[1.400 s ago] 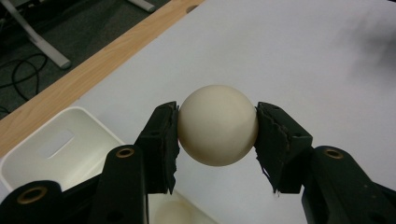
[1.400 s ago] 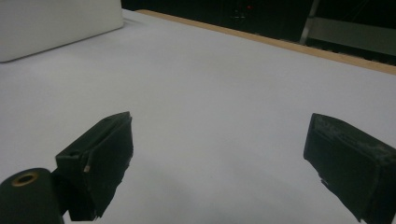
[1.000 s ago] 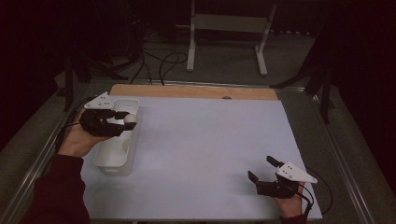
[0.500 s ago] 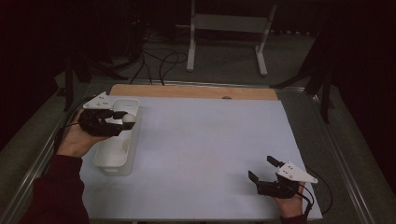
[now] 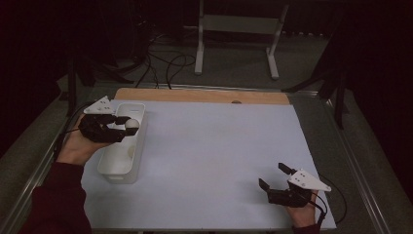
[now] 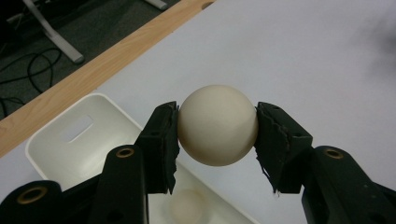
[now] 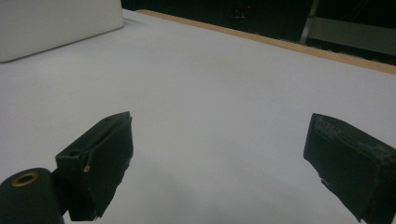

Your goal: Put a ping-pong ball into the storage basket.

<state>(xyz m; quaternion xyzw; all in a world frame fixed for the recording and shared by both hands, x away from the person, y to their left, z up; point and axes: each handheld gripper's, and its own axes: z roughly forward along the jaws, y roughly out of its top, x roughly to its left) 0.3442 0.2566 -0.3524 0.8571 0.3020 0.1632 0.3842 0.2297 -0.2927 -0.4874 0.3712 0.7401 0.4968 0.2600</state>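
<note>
Left gripper (image 5: 122, 127) jaws clamped on cream ball (image 6: 218, 125), above white bin (image 5: 113, 165) at table's 9 o'clock. Right gripper (image 5: 276, 176) at 5 o'clock, jaws wide, empty.

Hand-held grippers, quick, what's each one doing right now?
Left hand-held gripper: closed on the cream ball, held above the white bin.
Right hand-held gripper: open, holding nothing, low over the white tabletop.

No readable text, labels, brands or numbers anywhere.
</note>
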